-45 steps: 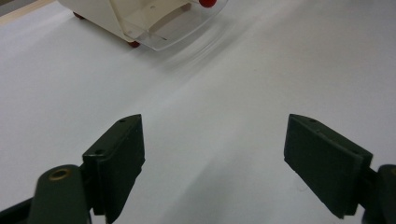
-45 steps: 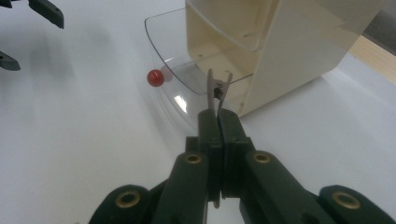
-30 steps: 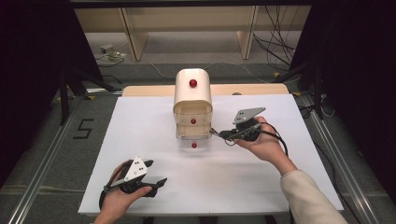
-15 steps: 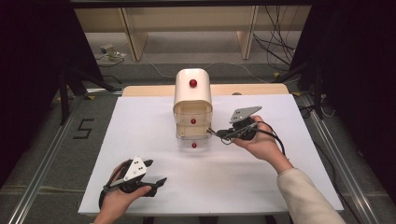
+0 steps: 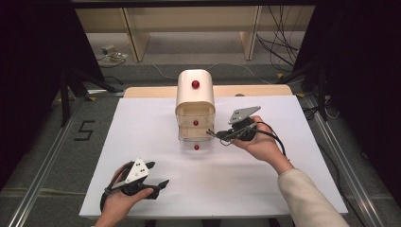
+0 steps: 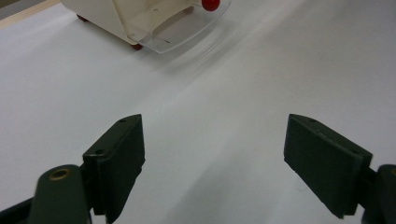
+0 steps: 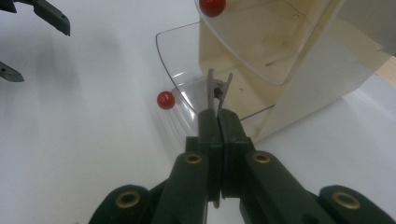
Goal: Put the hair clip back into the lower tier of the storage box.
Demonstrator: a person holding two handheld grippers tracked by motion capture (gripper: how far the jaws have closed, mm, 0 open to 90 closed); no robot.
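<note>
A dark room surrounds the white table (image 5: 283, 189), with grey floor, cables and pale shelf legs beyond its far edge. We see a strip of bare wood along that far edge, behind a small cream drawer unit (image 5: 195, 92) that stands at the far middle of the sheet. Its rounded top bears a red knob (image 5: 195, 84), and a second knob (image 5: 195, 123) marks the middle drawer. The clear bottom drawer (image 5: 195, 142) stands pulled out toward the near side, its red knob (image 5: 196, 147) leading.

Our right claw (image 5: 218, 136) reaches in from the right, held by the right hand (image 5: 259, 142), its tips just beside the right edge of the open drawer. In the right gripper view the jaws are pressed together on a thin metal clip-like piece (image 7: 218, 88), whose two prongs splay out over the drawer's clear rim; what the piece is we cannot tell.

Our left claw (image 5: 161, 185) rests low at the near left of the table, well apart from the unit, in the left hand (image 5: 120, 196). In the left gripper view its jaws stand wide with nothing between them, only bare white sheet.

Broad open surface lies between the two claws, and to the left of the unit as far as the table's left edge.
</note>
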